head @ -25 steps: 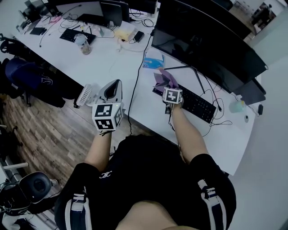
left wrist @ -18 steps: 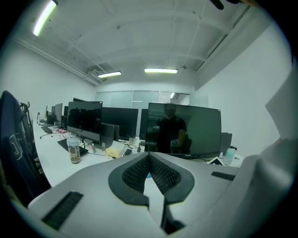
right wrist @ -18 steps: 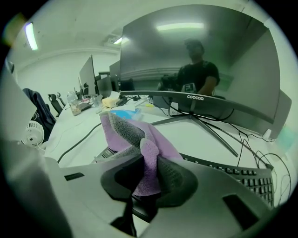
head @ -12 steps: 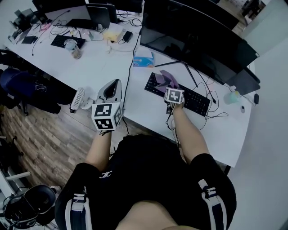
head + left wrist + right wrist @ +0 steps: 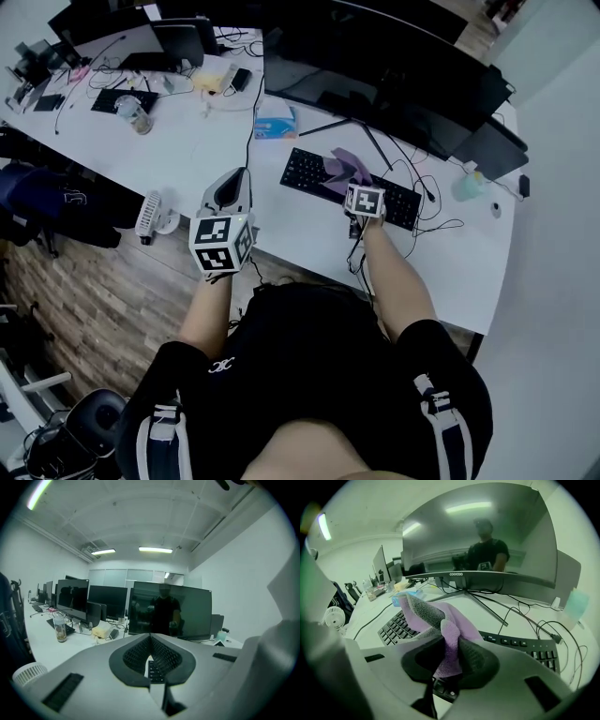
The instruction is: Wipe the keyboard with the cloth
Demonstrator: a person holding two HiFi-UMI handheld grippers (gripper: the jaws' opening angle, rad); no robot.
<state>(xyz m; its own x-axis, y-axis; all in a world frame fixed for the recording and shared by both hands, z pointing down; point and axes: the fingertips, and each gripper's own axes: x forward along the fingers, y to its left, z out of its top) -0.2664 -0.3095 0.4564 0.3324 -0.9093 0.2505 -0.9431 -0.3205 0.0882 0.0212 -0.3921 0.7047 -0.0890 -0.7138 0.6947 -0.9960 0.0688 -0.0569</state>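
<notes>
Right claw (image 5: pixel 352 182) is clamped on the purple cloth (image 5: pixel 341 167). In the right gripper view a fold of the cloth (image 5: pixel 440 620) is pinched between the pads of the right claw (image 5: pixel 449 660), and the rest is bunched up beyond the tips. The cloth sits over the middle of the black keyboard (image 5: pixel 305 174); cannot tell if it touches the keys. The keyboard lies on the white desk (image 5: pixel 450 272), just near of the big dark monitor (image 5: pixel 394 66). Left claw (image 5: pixel 240 174) is held over the near desk edge, left of the keyboard and apart from it. In the left gripper view the tips of the left claw (image 5: pixel 151 653) are together with nothing between them. A blue box (image 5: pixel 275 122) sits far left of the keyboard.
</notes>
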